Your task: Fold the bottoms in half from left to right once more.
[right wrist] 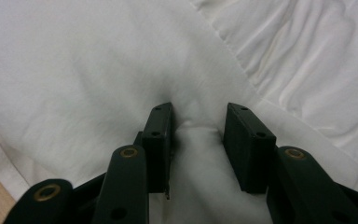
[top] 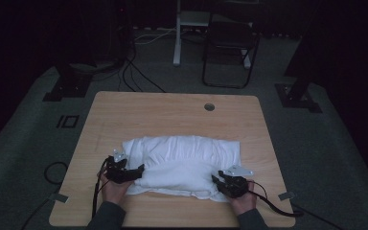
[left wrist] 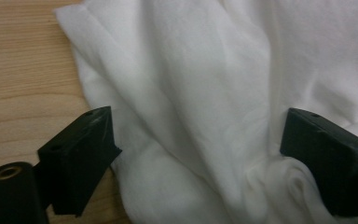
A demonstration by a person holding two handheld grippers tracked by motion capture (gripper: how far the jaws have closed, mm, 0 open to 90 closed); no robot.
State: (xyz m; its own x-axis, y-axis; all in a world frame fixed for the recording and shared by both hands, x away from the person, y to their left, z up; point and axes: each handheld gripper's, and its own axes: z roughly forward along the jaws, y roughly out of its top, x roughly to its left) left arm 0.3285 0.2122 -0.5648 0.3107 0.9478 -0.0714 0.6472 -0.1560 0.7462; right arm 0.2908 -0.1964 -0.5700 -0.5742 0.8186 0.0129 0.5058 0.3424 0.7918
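A white cloth (top: 182, 163) lies bunched in a broad, roughly folded heap on the near half of the wooden counter (top: 172, 110), its long side running left to right. Its near edge stops just short of the counter's front edge, leaving a narrow strip of bare wood there; the far half of the counter is bare up to a small round hole (top: 209, 107) near the back edge. Bare wood also shows to the left and right of the heap.

The left gripper (top: 133, 171) sits at the cloth's near left corner. In the left gripper view its fingers (left wrist: 81, 154) are released and stand wide apart, one over bare wood at the cloth's left edge, the other over the cloth, with a loose ridge of cloth (left wrist: 205, 116) lying between them and not pressed.

The right gripper (top: 219, 181) is at the near right corner. In the right gripper view its fingers (right wrist: 161, 140) stand partly closed on either side of a raised fold of cloth (right wrist: 198, 154); the fabric puckers around them, so they are clenched on that fold. A hemmed edge (right wrist: 233, 56) runs diagonally just beyond.
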